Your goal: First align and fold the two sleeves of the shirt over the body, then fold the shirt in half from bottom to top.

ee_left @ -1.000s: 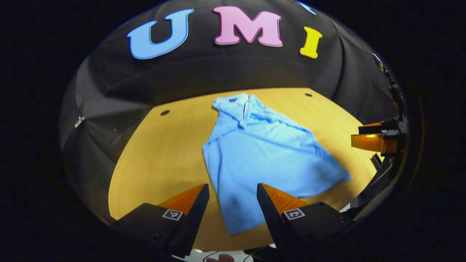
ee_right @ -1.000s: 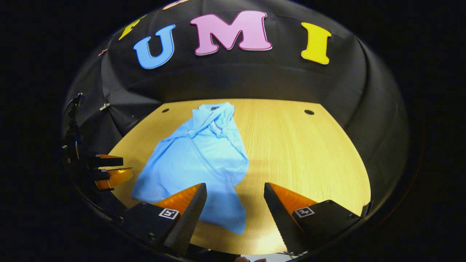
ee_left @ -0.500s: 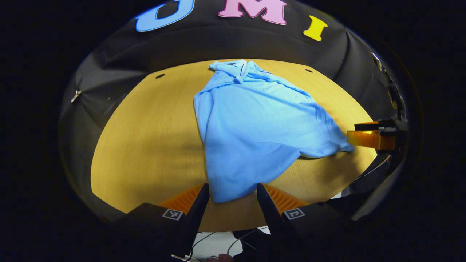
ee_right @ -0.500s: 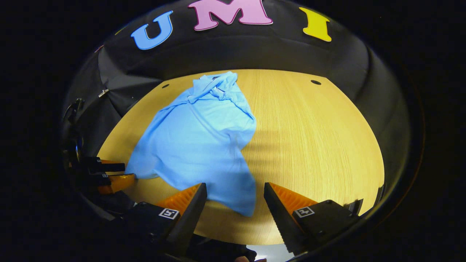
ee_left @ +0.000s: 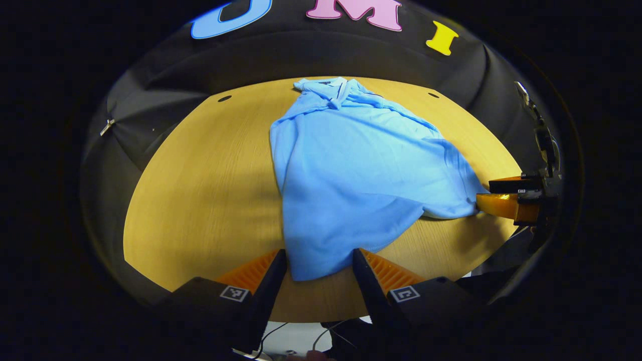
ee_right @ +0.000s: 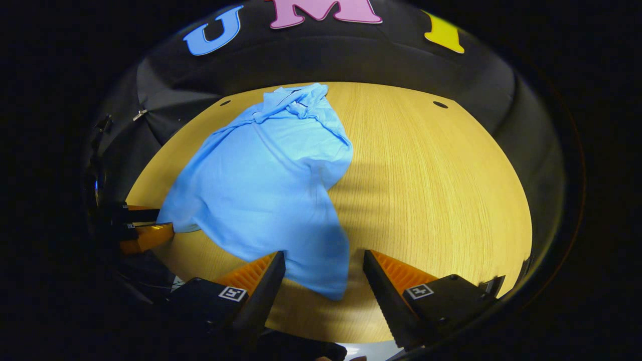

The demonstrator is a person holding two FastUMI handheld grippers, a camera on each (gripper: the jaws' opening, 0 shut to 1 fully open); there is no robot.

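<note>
We see the light blue shirt (ee_left: 351,170) lying on the round wooden table (ee_left: 200,190), its collar (ee_left: 333,90) toward the far rim by the black cloth wall and its hem toward us. In the left gripper view, the left gripper (ee_left: 319,265) has its fingers spread apart with a near corner of the hem lying between them; we cannot tell whether either finger touches the cloth. Broad bare wood lies to the left of the shirt, out to the table's curved edge. At the right of that view the other gripper (ee_left: 506,200) sits at the shirt's opposite hem corner.

In the right gripper view, the right gripper (ee_right: 324,268) is likewise held wide, with the hem corner of the shirt (ee_right: 266,185) reaching down between its fingers. The right half of the table (ee_right: 441,200) is open wood to the rim. The left gripper (ee_right: 145,228) shows at the left edge, beside the shirt's other corner. We see no containers.
</note>
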